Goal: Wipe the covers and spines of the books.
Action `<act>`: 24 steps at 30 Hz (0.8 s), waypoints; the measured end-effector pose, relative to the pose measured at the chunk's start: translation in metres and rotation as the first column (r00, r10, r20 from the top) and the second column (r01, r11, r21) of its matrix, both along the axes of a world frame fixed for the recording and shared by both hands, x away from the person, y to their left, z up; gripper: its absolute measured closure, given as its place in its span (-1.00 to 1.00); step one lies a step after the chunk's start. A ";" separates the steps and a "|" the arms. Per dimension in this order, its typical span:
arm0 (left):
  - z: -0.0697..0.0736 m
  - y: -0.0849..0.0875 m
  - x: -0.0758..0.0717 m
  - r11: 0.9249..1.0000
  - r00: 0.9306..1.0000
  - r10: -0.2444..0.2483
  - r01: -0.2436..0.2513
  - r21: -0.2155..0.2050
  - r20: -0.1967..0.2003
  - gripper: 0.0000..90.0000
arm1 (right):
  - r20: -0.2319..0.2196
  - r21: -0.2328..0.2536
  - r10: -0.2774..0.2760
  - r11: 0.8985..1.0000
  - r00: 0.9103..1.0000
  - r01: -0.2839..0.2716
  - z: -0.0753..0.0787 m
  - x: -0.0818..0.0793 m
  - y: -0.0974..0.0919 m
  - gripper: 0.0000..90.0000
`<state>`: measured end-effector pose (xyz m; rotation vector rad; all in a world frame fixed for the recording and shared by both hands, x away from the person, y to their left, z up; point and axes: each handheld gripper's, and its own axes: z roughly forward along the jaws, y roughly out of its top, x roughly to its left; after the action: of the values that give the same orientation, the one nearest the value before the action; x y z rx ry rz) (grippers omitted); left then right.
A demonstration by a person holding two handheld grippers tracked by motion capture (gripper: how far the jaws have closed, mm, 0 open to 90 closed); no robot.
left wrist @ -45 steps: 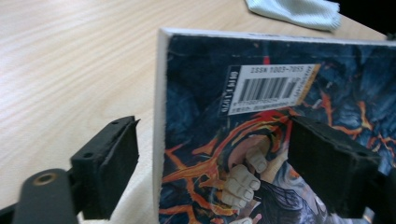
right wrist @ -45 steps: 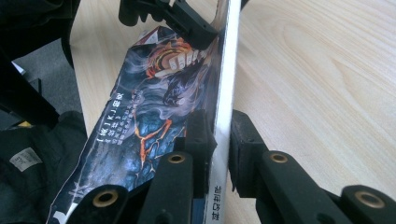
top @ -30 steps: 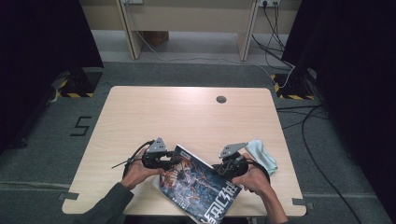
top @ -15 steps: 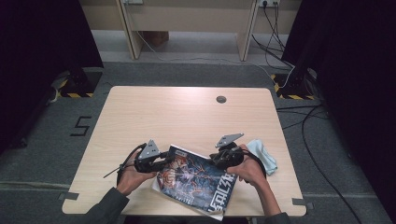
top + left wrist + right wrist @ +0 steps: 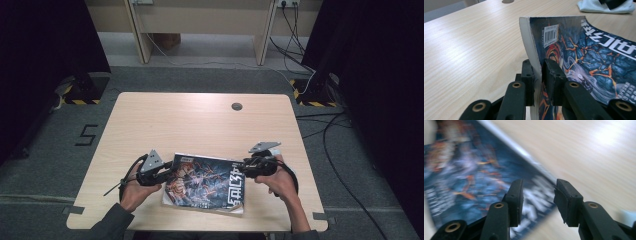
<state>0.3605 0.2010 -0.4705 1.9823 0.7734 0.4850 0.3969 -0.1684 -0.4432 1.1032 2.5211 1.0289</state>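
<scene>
The left gripper (image 5: 167, 173) is clamped on the left edge of a comic book (image 5: 207, 182), whose corner is bent up between the 2 pads in the left gripper view (image 5: 537, 82). The right gripper (image 5: 241, 169) is held at the book's right edge; its jaws have just been opening, and nothing is pinched between them (image 5: 537, 200). The book is lain on the near part of the wooden table (image 5: 200, 125), between both hands. A pale cloth (image 5: 604, 7) is seen beyond the book.

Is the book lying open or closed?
Closed: the book lies cover-up on the table, with the left hand-held gripper clamping its edge.
</scene>
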 end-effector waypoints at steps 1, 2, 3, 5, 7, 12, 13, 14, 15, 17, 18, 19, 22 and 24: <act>0.000 0.000 -0.002 1.000 1.000 -0.001 0.001 0.000 -0.002 0.74 | 0.008 -0.021 -0.049 0.999 0.999 0.049 0.002 0.001 -0.008 0.26; -0.001 0.001 -0.005 1.000 1.000 0.005 -0.005 -0.002 -0.007 0.74 | 0.018 -0.037 -0.074 0.997 0.997 0.075 0.003 0.001 -0.014 0.22; -0.002 0.001 -0.007 1.000 1.000 0.003 -0.003 -0.006 -0.014 0.75 | 0.014 -0.053 -0.122 0.991 0.992 0.122 0.004 0.001 -0.022 0.16; -0.001 0.003 -0.011 1.000 1.000 -0.007 0.007 -0.016 -0.016 0.76 | 0.019 -0.070 -0.175 0.982 0.984 0.176 0.004 0.001 -0.036 0.11; -0.001 0.003 -0.014 1.000 1.000 -0.012 0.012 -0.020 -0.018 0.77 | 0.007 -0.072 -0.226 0.971 0.974 0.226 0.002 0.002 -0.049 0.01; 0.000 0.003 -0.027 1.000 1.000 -0.024 0.024 -0.011 -0.001 0.78 | 0.014 -0.110 -0.357 0.928 0.934 0.356 -0.007 0.006 -0.076 -0.10; 0.000 0.003 -0.027 1.000 1.000 -0.025 0.025 -0.013 -0.001 0.78 | 0.015 -0.125 -0.362 0.924 0.932 0.361 -0.010 0.007 -0.080 -0.10; 0.000 0.003 -0.028 1.000 1.000 -0.024 0.024 -0.015 -0.002 0.78 | 0.010 -0.132 -0.369 0.921 0.929 0.367 -0.012 0.008 -0.082 -0.08; 0.000 0.002 -0.028 1.000 1.000 -0.023 0.023 -0.014 0.000 0.78 | 0.011 -0.148 -0.376 0.916 0.927 0.373 -0.016 0.009 -0.085 -0.02; 0.000 0.002 -0.028 1.000 1.000 -0.021 0.021 -0.013 0.002 0.77 | 0.009 -0.180 -0.382 0.908 0.924 0.377 -0.020 0.009 -0.088 0.02; 0.000 0.002 -0.028 1.000 1.000 -0.024 0.024 -0.010 0.003 0.77 | 0.009 -0.185 -0.383 0.907 0.924 0.378 -0.022 0.010 -0.089 0.06; 0.000 0.002 -0.029 1.000 1.000 -0.025 0.025 -0.009 0.001 0.77 | -0.002 -0.188 -0.386 0.906 0.923 0.379 -0.024 0.011 -0.091 0.09; 0.000 0.001 -0.031 1.000 1.000 -0.029 0.029 0.001 0.010 0.77 | -0.022 -0.196 -0.393 0.903 0.919 0.382 -0.031 0.012 -0.094 0.15; -0.001 0.001 -0.031 1.000 1.000 -0.028 0.028 -0.002 0.005 0.77 | -0.029 -0.207 -0.391 0.902 0.920 0.378 -0.035 0.014 -0.096 0.20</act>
<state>0.3290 0.2019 -0.4711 1.9865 0.7422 0.4717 0.4111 -0.2642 -0.4786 1.5143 2.2568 0.6282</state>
